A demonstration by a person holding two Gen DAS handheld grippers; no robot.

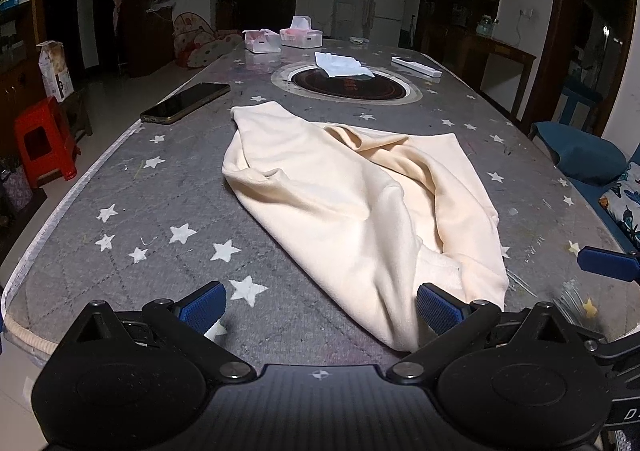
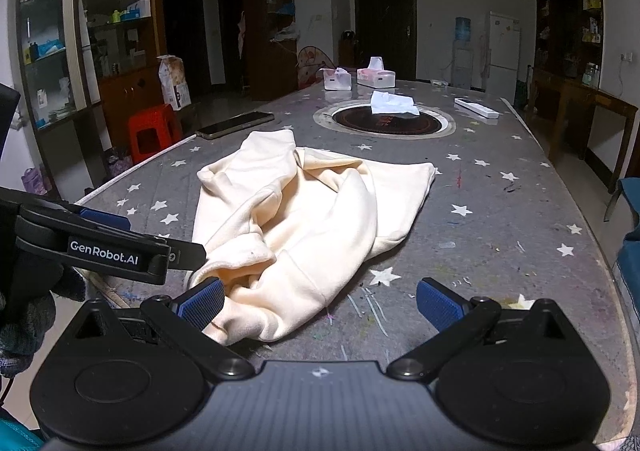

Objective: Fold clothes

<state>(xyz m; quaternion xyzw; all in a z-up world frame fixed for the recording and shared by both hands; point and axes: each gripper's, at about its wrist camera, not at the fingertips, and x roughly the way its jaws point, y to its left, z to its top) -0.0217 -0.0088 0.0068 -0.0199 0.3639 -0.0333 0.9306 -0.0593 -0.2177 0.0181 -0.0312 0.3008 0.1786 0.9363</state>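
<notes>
the cream-coloured soft fleece garment [image 1: 352, 203] lies crumpled near the front edge of the grey star-printed quilted table cover [image 1: 160, 219], bunched into ridges along its middle, with one layer thrown over another and a narrower end reaching toward the round dark inset hotplate [image 1: 352, 85] at the table's centre. nothing is folded yet; by my judgement the step in hand is taking the near hem so the piece can be spread flat.

the left gripper [image 1: 320, 311] has its blue-padded fingers spread wide and holds nothing; its right pad sits just against the near corner of the cloth. the right gripper [image 2: 320, 305] is likewise spread and empty, its left pad touching the near bunched edge, the other over bare cover.

to do this well, each gripper should close on a single layer at a true corner or hem, not on a thick roll, or the fold will carry the wrinkles with it. lift only enough to free the fabric, draw the two corners apart and toward the front edge, then lay it down flat before any fold.

the dark flat smartphone [image 1: 186, 103] lies near the far left of the garment, so pull away from it. the loose white tissue [image 1: 340, 65] on the hotplate and the two white tissue boxes [image 1: 282, 38] are well apart.
</notes>
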